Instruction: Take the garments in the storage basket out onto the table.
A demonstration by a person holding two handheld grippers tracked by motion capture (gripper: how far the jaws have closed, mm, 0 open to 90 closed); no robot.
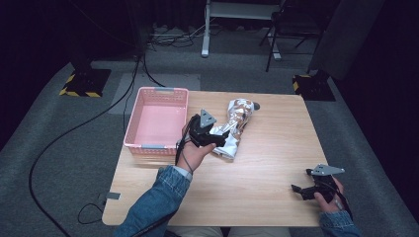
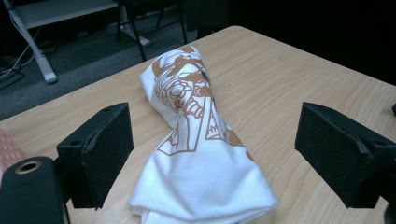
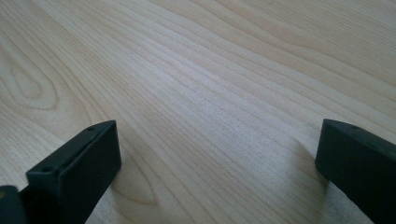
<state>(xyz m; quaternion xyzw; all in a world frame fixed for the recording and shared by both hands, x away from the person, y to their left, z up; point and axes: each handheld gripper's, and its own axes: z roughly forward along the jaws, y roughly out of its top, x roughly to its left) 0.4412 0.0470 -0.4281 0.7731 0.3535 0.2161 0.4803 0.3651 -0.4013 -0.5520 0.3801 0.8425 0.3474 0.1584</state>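
The left gripper (image 2: 212,154), jaws spread, straddles a rolled white printed shirt (image 2: 196,154) beside a pink basket (image 1: 157,121); the right gripper (image 3: 219,177) rests spread on the wooden table (image 3: 224,84).

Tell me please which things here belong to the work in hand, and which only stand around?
In the work:
left gripper, jaws open around the cloth
rolled white printed cloth
pink basket, beside the cloth, perhaps its goal

Standing around:
right gripper, open, low over bare table
floor cables

pink basket (image 1: 157,120), wooden table (image 1: 267,163), grey carpet (image 1: 59,163)
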